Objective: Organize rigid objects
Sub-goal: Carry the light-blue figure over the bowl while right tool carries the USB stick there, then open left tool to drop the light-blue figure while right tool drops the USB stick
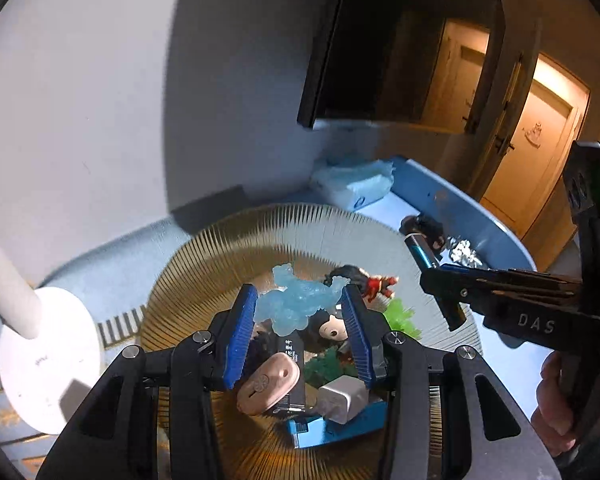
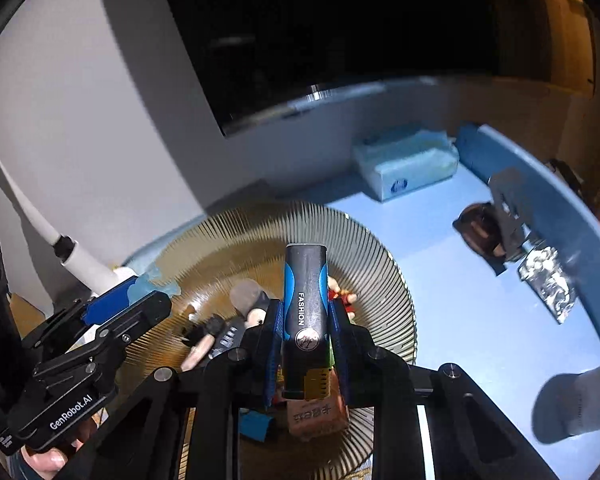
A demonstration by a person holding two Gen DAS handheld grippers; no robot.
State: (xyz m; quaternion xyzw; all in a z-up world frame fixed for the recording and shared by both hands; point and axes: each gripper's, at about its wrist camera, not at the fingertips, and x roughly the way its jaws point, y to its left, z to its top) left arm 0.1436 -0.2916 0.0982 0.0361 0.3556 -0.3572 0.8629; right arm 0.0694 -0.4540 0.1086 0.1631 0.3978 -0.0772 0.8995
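The left gripper (image 1: pixel 300 300) pinches a translucent light-blue figurine (image 1: pixel 296 304) between its blue pads; the figurine is held above the ribbed amber glass plate (image 1: pixel 204 264).

The right gripper (image 2: pixel 306 320) is clamped on a black-and-blue lighter (image 2: pixel 305 312) marked "FASHION". The lighter stands upright between the pads, above the same plate (image 2: pixel 380 248). In the left wrist view, the right gripper (image 1: pixel 440 280) enters from the right edge with the lighter (image 1: pixel 420 252) at its tip, over the plate's right rim.

Contents of the plate, seen under the left gripper:
- a pink oval tag with a hole (image 1: pixel 268 384), near the centre;
- a white charger cube (image 1: pixel 344 398), just beside the tag;
- a blue flat box (image 1: pixel 332 428) under the charger, toward the near rim;
- a dark-haired toy head (image 1: pixel 332 330);
- a small red figure (image 1: pixel 378 286), toward the far side;
- a green plastic plant piece (image 1: pixel 402 316).

The plate rests on a light-blue table (image 2: pixel 440 280) near its left edge. A tissue pack (image 2: pixel 408 164) lies at the far edge against the wall. A crumpled foil piece (image 2: pixel 548 284) lies near the right edge, with a dark brown object (image 2: pixel 480 232) just beside it. A white lamp base (image 1: pixel 48 360) stands left of the plate.
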